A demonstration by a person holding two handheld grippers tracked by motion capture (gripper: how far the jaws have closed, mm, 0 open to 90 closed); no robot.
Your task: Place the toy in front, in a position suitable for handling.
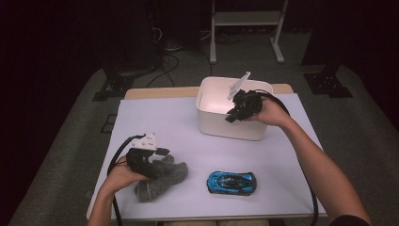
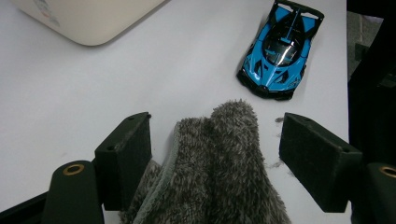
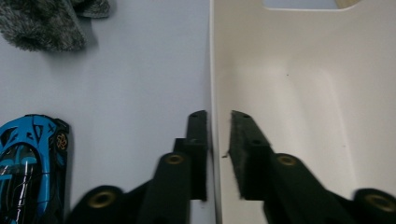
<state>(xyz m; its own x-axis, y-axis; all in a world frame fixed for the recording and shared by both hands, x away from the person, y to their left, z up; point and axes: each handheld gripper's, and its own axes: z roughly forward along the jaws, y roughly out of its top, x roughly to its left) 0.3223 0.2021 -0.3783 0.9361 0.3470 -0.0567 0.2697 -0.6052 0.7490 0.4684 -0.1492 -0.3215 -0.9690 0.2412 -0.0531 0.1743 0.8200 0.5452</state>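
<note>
The grey fleecy cloth (image 2: pixel 219 172) lies near the table's (image 1: pixel 155 113) front-left corner — between the left gripper's (image 2: pixel 215 154) spread jaws, untouched. The right gripper (image 3: pixel 219 140) pinches the white bin's (image 3: pixel 211 70) front wall — far side.

1. The left tongs (image 1: pixel 162 151) are showing a black body under a white three-cornered plate, trailing a black cable.
2. The right tongs (image 1: pixel 233 117) are wearing a similar plate.
3. Brass-ringed screw holes are glinting on the black, felt-padded jaws.
4. A dark sleeve (image 1: pixel 350 220) is covering the right upper arm.
</note>
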